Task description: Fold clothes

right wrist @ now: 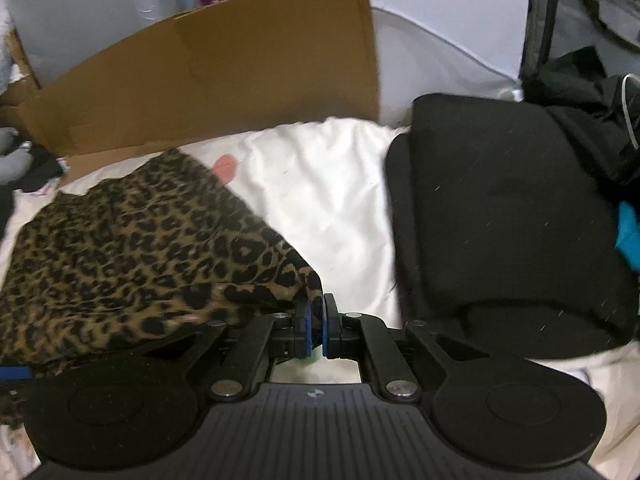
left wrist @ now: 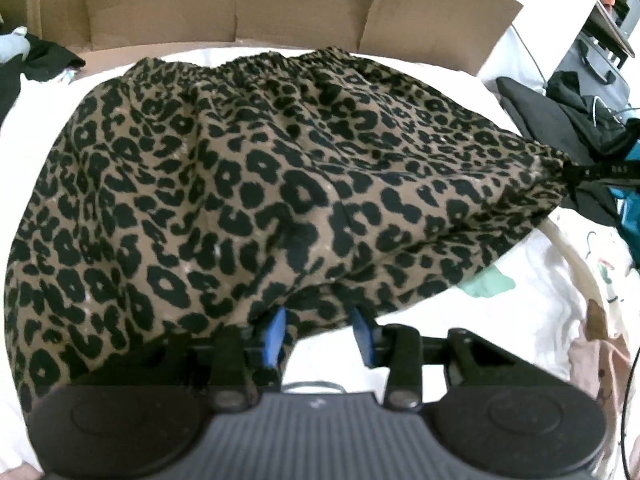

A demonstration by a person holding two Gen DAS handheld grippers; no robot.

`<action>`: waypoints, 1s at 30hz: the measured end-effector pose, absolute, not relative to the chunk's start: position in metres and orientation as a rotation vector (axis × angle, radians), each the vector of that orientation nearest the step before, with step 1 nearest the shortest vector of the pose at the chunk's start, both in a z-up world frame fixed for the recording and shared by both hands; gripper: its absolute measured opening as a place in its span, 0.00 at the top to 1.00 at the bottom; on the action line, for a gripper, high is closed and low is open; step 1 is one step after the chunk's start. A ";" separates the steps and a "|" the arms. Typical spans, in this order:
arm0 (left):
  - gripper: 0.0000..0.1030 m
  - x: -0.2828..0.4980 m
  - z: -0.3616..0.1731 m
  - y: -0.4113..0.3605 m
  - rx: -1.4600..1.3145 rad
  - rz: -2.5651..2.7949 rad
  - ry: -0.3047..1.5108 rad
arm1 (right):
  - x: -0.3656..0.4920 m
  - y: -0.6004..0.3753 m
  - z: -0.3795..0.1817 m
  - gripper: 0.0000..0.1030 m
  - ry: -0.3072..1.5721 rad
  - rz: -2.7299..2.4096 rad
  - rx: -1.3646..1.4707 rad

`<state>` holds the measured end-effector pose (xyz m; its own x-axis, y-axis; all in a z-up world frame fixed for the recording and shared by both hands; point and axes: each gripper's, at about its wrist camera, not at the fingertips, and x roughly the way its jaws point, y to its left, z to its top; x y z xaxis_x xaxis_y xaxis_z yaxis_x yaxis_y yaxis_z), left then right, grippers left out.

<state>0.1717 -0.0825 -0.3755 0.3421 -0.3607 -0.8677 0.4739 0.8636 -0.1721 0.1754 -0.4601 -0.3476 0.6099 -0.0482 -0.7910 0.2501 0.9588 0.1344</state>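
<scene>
A leopard-print garment [left wrist: 260,180] lies spread on a white sheet, its gathered elastic edge [left wrist: 260,60] at the far side. My left gripper [left wrist: 320,320] sits at the near hem, blue pads [left wrist: 276,332] apart, the hem draped over their tips and bare sheet showing between them. The garment's right corner is pulled up into a point where the right gripper's black fingers [left wrist: 580,172] pinch it. In the right wrist view my right gripper [right wrist: 316,312] is shut on that corner of the leopard garment [right wrist: 132,240], lifted off the sheet.
A cardboard box [left wrist: 240,0] [right wrist: 220,80] stands along the far edge of the white sheet [right wrist: 328,192]. A folded black garment [right wrist: 500,220] lies to the right, with more dark clothes and a bag [left wrist: 580,92] behind. A printed blanket [left wrist: 580,280] sits near right.
</scene>
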 end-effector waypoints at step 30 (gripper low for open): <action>0.65 0.148 -0.376 -0.122 0.220 -0.631 1.039 | 0.212 -0.458 -0.354 0.98 0.855 -0.240 0.201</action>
